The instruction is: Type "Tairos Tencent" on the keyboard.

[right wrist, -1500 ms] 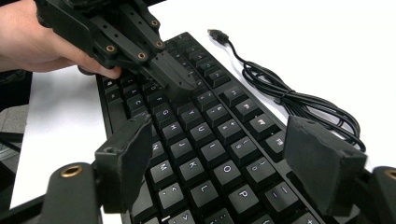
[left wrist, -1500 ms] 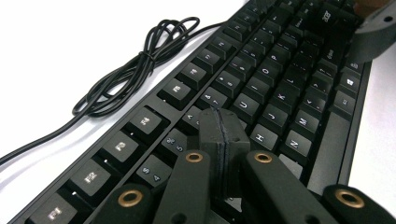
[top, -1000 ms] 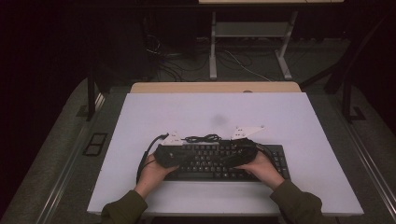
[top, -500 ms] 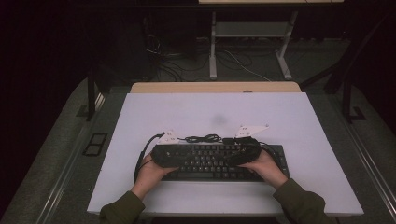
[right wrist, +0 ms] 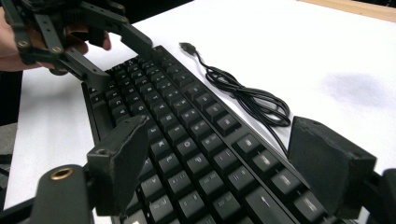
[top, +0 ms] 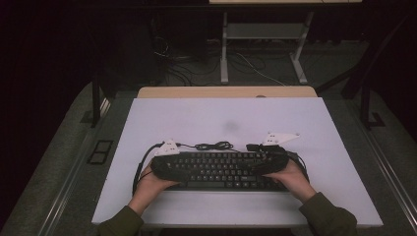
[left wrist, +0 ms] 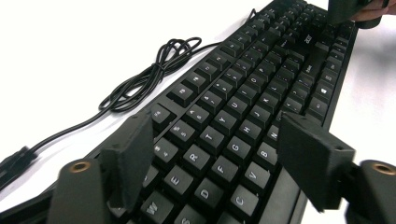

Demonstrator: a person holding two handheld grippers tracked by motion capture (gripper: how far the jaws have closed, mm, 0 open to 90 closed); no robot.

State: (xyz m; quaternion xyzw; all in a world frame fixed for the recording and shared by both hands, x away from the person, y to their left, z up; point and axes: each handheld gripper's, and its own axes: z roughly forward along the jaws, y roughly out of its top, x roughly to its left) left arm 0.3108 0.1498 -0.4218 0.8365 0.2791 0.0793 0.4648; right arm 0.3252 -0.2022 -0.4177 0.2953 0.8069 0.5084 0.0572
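Lying between each hand-held gripper (left wrist: 212, 163) (right wrist: 224, 172), keyboard (top: 221, 169), jaws apart, straddling its ends.

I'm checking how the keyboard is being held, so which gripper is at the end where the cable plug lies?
The right gripper. The plug lies on the table just beside it, while the left gripper straddles the keyboard's opposite end.

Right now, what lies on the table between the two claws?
The black keyboard spans that stretch, one claw at each end: left claw, right claw. Its coiled cable lies just behind, in the high view.
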